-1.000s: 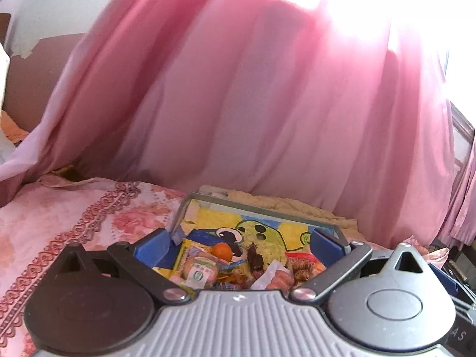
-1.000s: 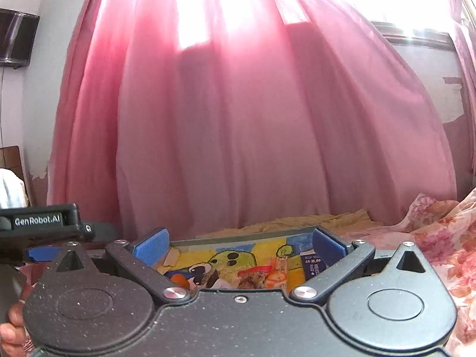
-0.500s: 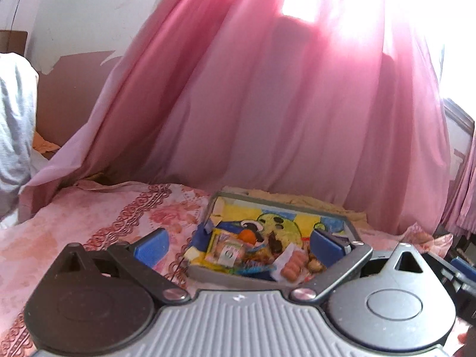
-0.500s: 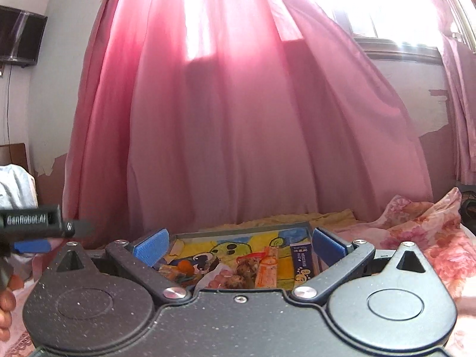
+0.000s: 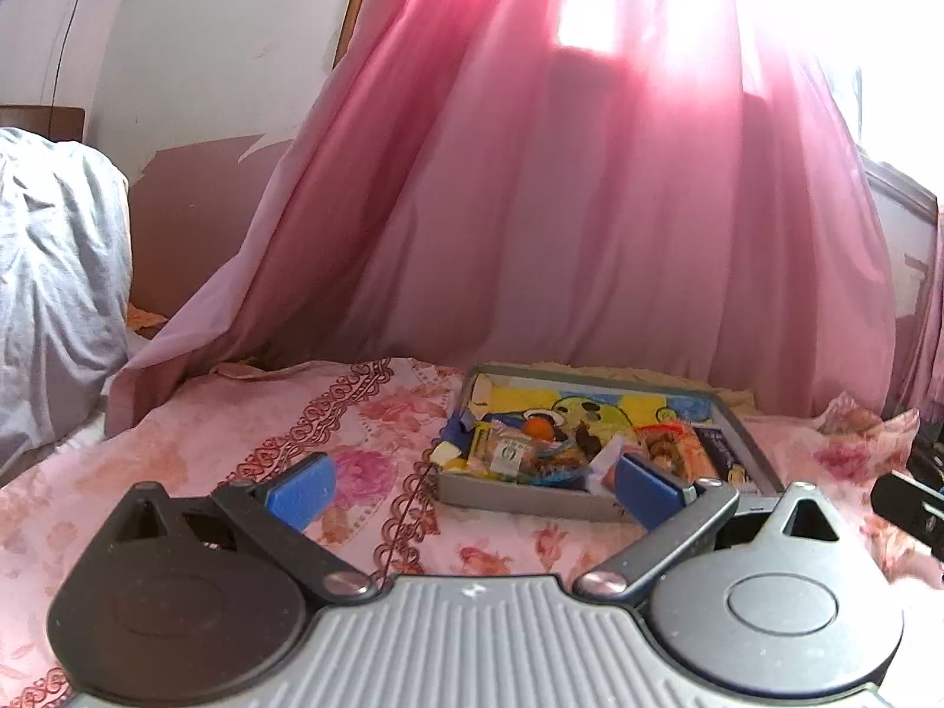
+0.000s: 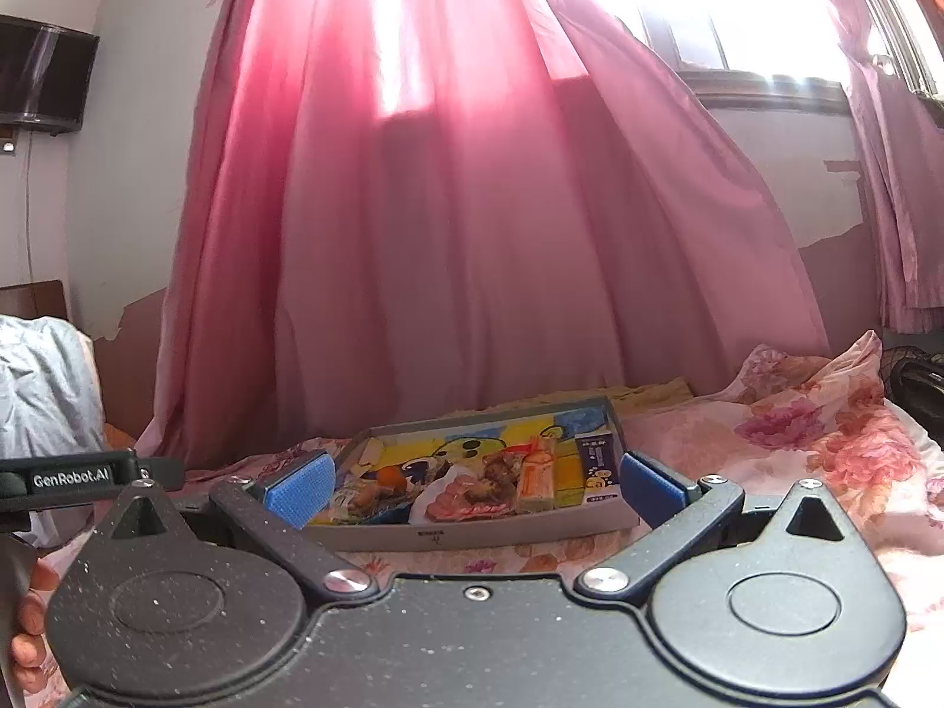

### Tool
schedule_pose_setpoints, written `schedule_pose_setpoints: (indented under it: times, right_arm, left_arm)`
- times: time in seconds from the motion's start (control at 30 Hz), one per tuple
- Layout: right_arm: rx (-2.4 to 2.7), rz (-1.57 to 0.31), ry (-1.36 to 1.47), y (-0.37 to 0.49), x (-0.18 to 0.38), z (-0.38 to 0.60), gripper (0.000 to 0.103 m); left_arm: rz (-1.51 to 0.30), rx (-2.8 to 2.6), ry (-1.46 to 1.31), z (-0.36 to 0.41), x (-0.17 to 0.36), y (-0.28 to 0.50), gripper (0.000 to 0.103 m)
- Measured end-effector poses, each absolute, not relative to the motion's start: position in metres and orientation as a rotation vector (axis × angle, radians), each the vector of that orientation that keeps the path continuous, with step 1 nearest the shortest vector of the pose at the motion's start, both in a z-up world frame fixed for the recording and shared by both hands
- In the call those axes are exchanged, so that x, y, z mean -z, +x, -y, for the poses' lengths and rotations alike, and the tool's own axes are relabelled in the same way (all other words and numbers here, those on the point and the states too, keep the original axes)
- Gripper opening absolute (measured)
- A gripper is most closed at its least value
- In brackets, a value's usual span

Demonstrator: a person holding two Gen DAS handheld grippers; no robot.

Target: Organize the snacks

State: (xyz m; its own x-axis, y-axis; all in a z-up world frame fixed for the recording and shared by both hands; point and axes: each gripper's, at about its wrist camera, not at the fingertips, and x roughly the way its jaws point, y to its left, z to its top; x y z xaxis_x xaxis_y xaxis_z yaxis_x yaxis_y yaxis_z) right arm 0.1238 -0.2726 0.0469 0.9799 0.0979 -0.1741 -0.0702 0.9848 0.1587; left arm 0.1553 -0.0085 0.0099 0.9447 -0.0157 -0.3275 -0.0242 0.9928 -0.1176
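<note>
Both the left claw (image 5: 472, 487) and right claw (image 6: 475, 487) gape wide, empty, the snack tray (image 6: 489, 531) just ahead on the bed (image 5: 236, 442).

Daylight pours in from behind the pink curtain (image 5: 590, 206), blowing out to pure white along the top right of both views. The window (image 6: 737, 12) is totally overexposed. The fabric glows red where backlit, and its lower folds are dimmer. Fisheye bends the walls at the edges. Slight softness overall, and the tray (image 6: 472, 531) contents look a bit mushy.
</note>
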Motion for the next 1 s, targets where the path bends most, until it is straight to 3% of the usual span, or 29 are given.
schedule_pose_setpoints:
  times: [0.53,1.0]
  right_arm:
    - [-0.043,-0.184,0.142,0.065,-0.026,0.251,0.102]
    - [0.01,-0.261,0.087,0.05,-0.009,0.231,0.102]
  left_arm:
    - [-0.314,-0.003,-0.141,-0.018,0.026,0.104,0.103]
    - [-0.408,0.023,-0.111,-0.026,0.043,0.084,0.103]
